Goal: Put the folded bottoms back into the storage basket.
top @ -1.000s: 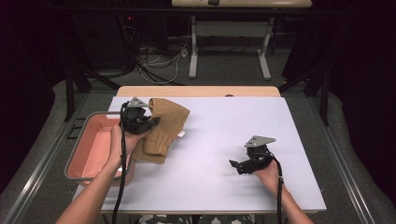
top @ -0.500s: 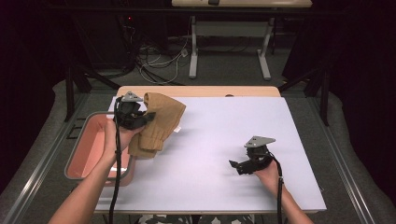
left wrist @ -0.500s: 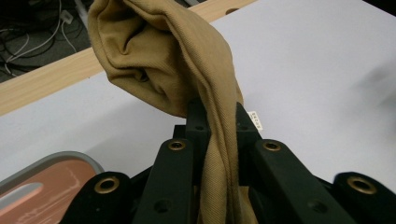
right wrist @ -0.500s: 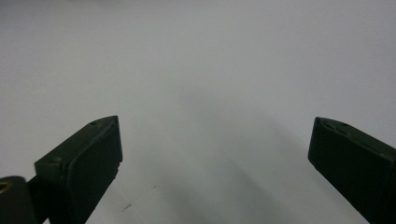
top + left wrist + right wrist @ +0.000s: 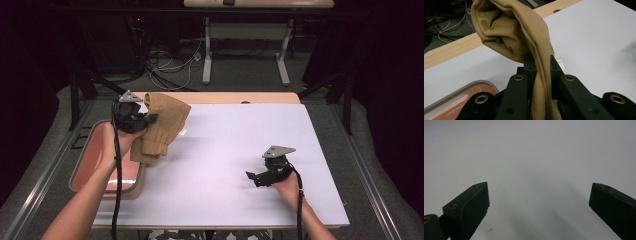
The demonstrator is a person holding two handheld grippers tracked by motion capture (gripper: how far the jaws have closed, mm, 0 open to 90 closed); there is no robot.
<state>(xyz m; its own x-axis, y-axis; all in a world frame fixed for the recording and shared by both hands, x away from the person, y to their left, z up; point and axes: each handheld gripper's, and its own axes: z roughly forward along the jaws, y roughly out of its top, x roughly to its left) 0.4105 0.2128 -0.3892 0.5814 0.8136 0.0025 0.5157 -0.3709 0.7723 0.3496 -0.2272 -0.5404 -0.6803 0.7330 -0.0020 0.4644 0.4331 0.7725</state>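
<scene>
At the upper left of the high view, the left gripper [image 5: 150, 120] is pinching a tan cloth [image 5: 162, 125] tightly, dangling it beside the pink tray [image 5: 82, 167]. The right gripper [image 5: 252, 177] is resting at lower right on the white table [image 5: 225, 145], jaws spread wide, gripping nothing

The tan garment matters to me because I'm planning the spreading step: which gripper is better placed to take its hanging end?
Probably the right gripper: open, empty, over the bare white table. The left gripper is clamped on the tan garment, holding it above the pink tray.
</scene>
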